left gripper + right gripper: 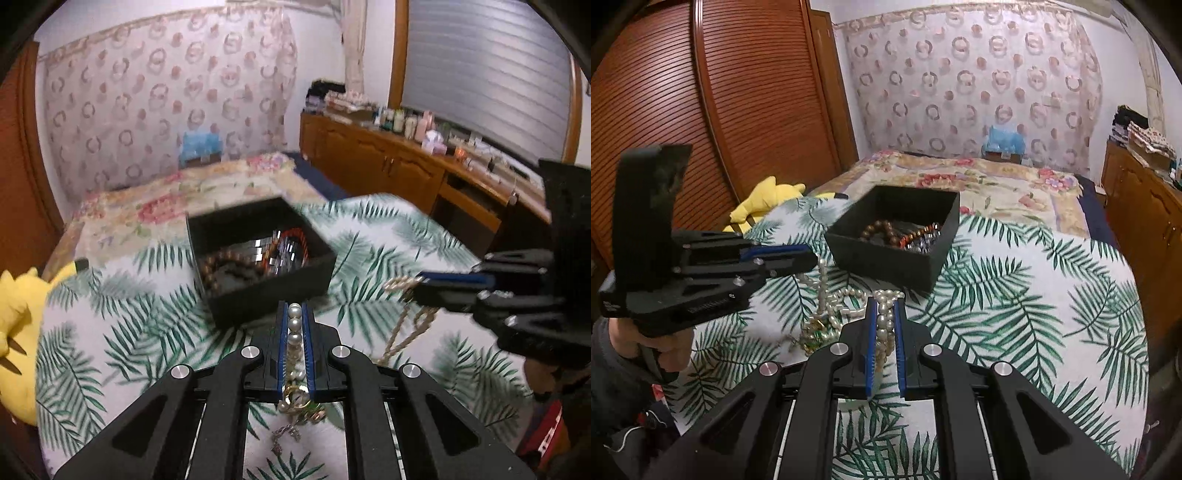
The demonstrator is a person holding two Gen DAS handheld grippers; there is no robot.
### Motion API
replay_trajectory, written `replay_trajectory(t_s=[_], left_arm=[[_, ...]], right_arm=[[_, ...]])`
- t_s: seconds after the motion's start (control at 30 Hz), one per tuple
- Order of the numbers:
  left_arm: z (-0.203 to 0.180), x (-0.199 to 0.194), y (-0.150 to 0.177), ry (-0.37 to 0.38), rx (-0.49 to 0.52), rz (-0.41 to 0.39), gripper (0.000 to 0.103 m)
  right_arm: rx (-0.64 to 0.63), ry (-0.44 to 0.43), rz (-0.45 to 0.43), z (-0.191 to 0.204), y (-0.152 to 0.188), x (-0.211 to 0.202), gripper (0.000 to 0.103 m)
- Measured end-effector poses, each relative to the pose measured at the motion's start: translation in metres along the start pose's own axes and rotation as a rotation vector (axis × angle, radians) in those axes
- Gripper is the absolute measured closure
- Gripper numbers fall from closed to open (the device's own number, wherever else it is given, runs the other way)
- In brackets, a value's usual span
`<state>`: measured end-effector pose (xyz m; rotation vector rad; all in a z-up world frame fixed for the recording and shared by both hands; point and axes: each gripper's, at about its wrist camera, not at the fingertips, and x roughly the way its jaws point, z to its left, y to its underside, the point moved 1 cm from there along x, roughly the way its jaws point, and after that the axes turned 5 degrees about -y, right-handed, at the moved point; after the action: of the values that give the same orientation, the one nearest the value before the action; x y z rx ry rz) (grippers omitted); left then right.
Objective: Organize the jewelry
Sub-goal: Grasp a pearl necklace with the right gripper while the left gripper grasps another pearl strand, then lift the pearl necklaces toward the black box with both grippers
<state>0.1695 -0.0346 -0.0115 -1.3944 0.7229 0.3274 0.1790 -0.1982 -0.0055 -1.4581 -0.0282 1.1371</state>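
1. Between the blue pads of the left hand-held gripper sits a pearl necklace, the jaws nearly closed on its beads.
2. Its other strands are pinched by the right hand-held gripper, jaws narrow around them, above the leaf-print cloth.
3. Just beyond both lies the black box, holding brown beads and a faceted bracelet.
4. Only the right wrist view shows the tangled gold-and-green piece hanging below the left one, and the louvred wardrobe door.
5. Only the left wrist view shows the cluttered wooden sideboard.
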Motion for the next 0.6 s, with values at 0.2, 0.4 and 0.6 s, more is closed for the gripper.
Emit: replay_trajectory(t_s=[0.2,0.4,0.6], left_arm=[[-0.003,-0.026,-0.022,0.005,0.005,-0.064,0.096],[-0.003,-0.059,-0.037,0.008,-0.016,-0.151,0.096],[-0.004,-0.080,-0.048,0.006,-0.012,-0.200,0.096]], right_arm=[[-0.025,-0.001,-0.049,0.007,-0.019,-0.019,0.093],[-0.036,0.002,-0.091,0.009,-0.030,-0.036,0.093],[-0.033,0.005,-0.099,0.004,-0.031,-0.041,0.093]])
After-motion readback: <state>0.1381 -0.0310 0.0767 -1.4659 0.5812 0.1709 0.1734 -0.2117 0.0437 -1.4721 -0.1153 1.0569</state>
